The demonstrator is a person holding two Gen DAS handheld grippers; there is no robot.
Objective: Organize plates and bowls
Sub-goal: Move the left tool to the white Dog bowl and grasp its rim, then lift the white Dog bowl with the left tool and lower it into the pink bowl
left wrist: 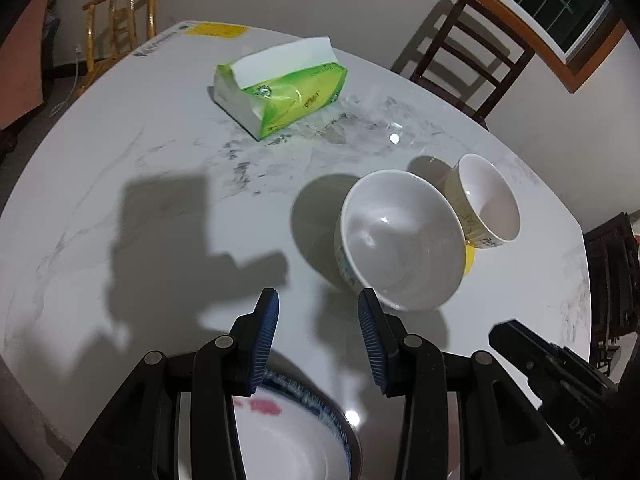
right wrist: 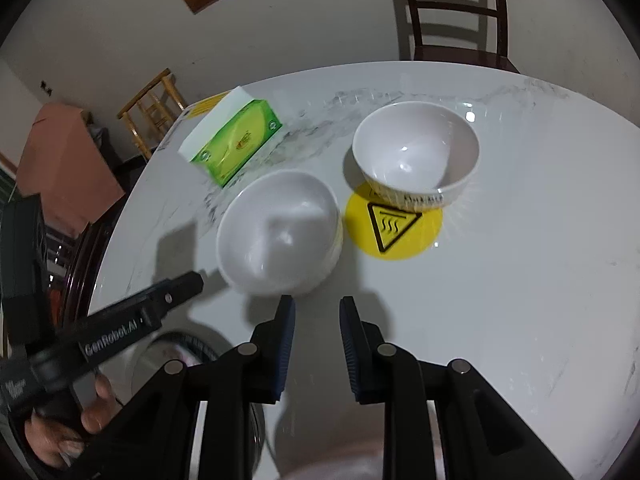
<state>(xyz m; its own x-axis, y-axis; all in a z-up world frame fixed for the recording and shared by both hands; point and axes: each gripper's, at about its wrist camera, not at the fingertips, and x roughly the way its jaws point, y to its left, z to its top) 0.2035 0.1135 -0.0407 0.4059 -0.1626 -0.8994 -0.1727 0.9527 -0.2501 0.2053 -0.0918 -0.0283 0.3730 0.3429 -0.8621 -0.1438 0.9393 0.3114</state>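
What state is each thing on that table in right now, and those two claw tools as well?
Near bowl: upright, empty.
Far bowl: upright, empty, partly on the yellow warning sticker.
Tissue pack: opened, a tissue sticking up.
Blue-rimmed plate: flat on the table, under the left gripper.
Left gripper: open, holding nothing.
Right gripper: jaws slightly apart, holding nothing.

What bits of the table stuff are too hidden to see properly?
- Blue-rimmed plate: left wrist view, left claw covers much, the bottom edge crops it.
- Writing on the far bowl: right wrist view, blurred.
- Yellow sticker: its far edge is under that bowl.
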